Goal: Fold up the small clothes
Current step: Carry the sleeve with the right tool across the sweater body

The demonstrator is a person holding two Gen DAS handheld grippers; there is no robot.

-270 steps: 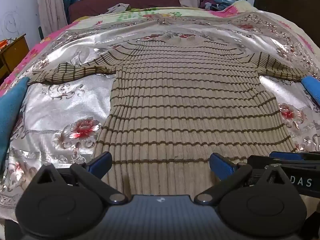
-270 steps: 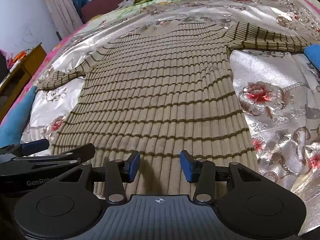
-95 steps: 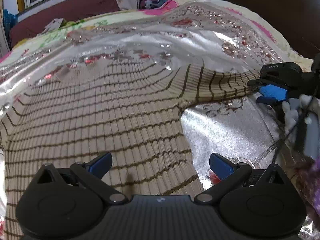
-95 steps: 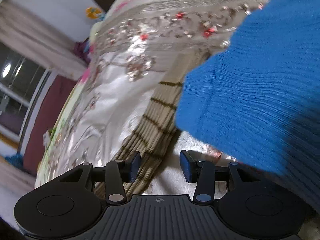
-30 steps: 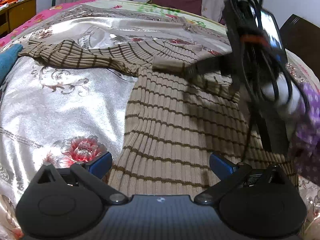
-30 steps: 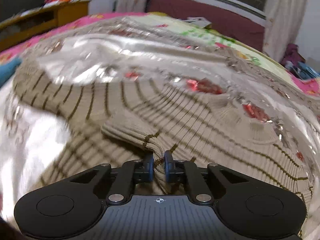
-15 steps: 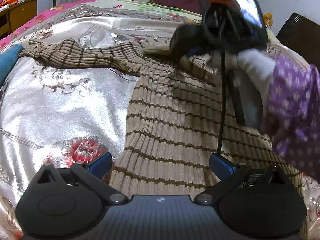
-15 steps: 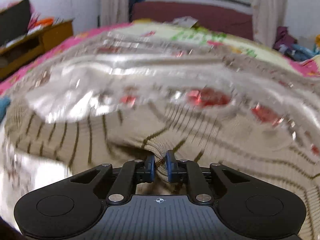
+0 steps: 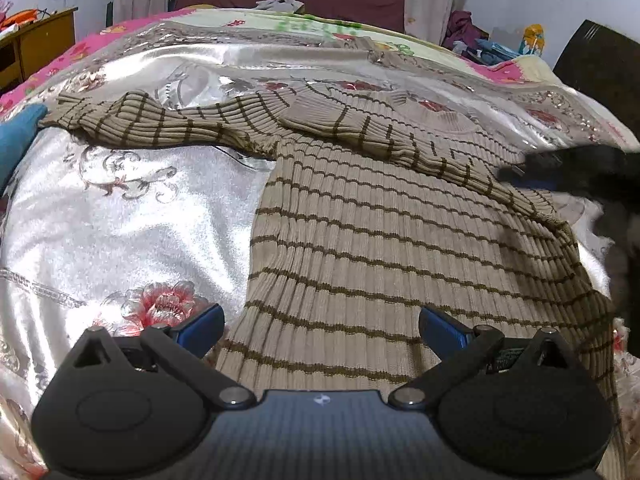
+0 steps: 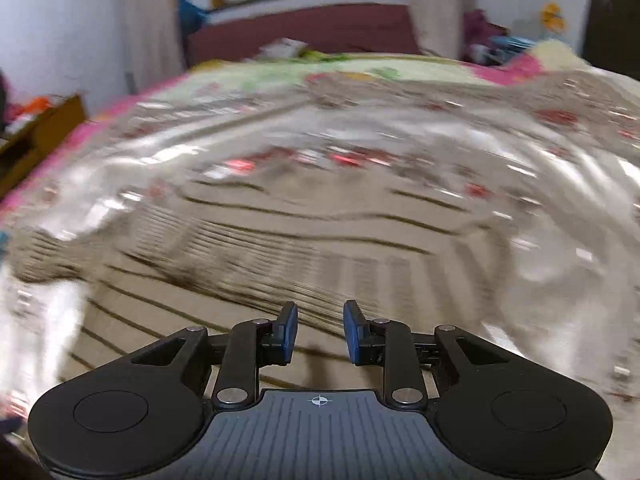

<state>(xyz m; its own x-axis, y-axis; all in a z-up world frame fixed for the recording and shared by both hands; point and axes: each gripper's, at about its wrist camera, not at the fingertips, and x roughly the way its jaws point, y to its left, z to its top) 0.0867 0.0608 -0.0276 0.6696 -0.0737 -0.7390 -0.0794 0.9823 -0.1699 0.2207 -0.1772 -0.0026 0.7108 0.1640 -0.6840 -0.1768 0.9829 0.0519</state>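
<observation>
Left gripper (image 9: 320, 326): we find its jaws wide apart, holding nothing, above the sweater's hem. Right gripper (image 10: 318, 332): jaws parted with a small gap, nothing between them; we note heavy blur in its view. We record the striped sweater (image 9: 400, 240) lying flat on the silver bedspread (image 9: 120, 220), right sleeve (image 9: 384, 136) folded across the chest, left sleeve (image 9: 160, 126) stretched outward.

The beige ribbed sweater (image 9: 400, 240) with thin brown stripes lies flat, one sleeve (image 9: 392, 136) folded across its chest.
</observation>
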